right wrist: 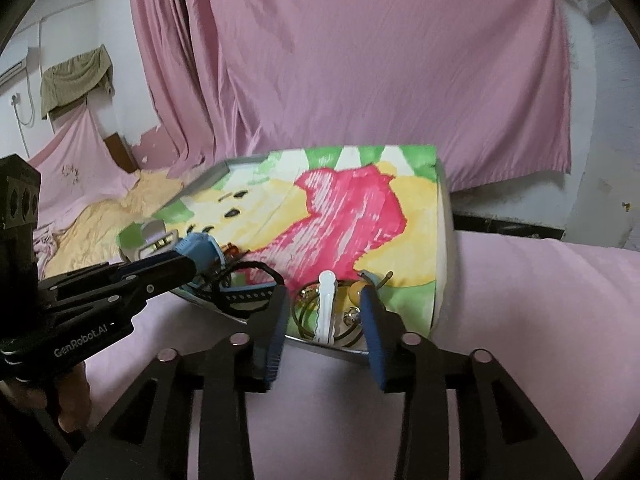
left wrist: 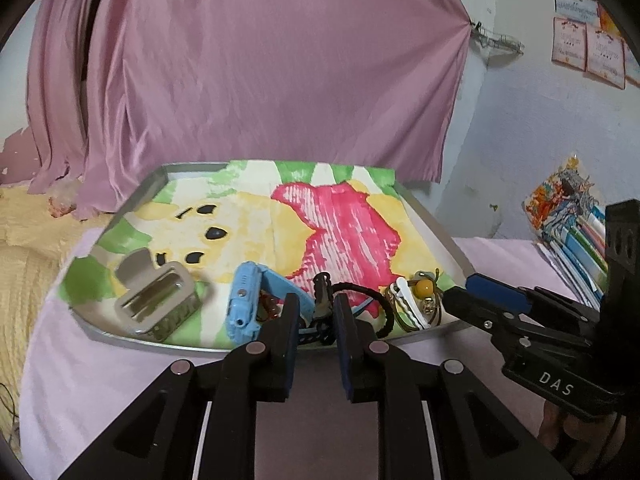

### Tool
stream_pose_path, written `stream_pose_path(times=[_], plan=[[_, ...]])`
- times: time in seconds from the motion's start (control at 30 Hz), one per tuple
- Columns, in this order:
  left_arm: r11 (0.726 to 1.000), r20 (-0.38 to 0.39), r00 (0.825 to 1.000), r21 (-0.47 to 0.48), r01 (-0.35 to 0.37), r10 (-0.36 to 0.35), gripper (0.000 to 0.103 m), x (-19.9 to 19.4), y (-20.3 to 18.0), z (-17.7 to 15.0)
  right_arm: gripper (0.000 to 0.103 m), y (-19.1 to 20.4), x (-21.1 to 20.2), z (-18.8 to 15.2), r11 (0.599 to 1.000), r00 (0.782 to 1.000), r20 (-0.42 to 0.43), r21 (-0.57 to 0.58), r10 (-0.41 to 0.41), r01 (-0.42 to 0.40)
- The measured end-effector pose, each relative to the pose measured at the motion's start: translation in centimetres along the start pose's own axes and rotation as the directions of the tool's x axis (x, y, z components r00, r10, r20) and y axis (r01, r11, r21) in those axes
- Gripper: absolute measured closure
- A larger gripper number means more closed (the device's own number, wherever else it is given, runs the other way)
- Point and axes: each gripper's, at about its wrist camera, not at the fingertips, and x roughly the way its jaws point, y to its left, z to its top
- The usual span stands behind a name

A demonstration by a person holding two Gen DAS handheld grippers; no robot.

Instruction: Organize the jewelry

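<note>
Nearest us, our left gripper (left wrist: 316,312) has its fingers slightly apart, clamping nothing, just short of the tray's (left wrist: 132,196) near rim on the pink-sheeted bed (left wrist: 120,364). Our right gripper (right wrist: 325,312) stands with its fingers wider apart, empty, framing a white hair clip (right wrist: 326,304) and gold bangles (right wrist: 304,316) at the tray's near corner. Just beyond the left fingers lie a black hair tie (left wrist: 356,290) and a blue watch (left wrist: 244,300); a silver buckle (left wrist: 158,300) sits further left. Behind hangs a pink curtain (left wrist: 260,60).
</note>
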Motion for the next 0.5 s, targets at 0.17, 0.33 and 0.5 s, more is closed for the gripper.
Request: stream_pose_path(times=[0.17, 0.33, 0.5], plan=[[0.999, 0.071, 0.997, -0.033, -0.009, 0.011, 0.049, -2.8, 1.0, -0.9, 0.062, 1.1, -2.3, -0.7, 1.000, 0.997, 0.083, 0.011, -0.006, 0.005], [0.998, 0.129, 0.991, -0.048, -0.040, 0.045, 0.045, -5.6, 2.1, -1.8, 0.054, 2.4, -4.7, -1.7, 1.000, 0.986, 0.168, 0.020, -0.019, 0.016], [0.995, 0.186, 0.980, -0.071, -0.063, 0.075, 0.027, -8.4, 3.4, -2.8, 0.045, 4.0, -7.2, -2.6, 0.999, 0.969, 0.246, 0.011, -0.034, 0.032]])
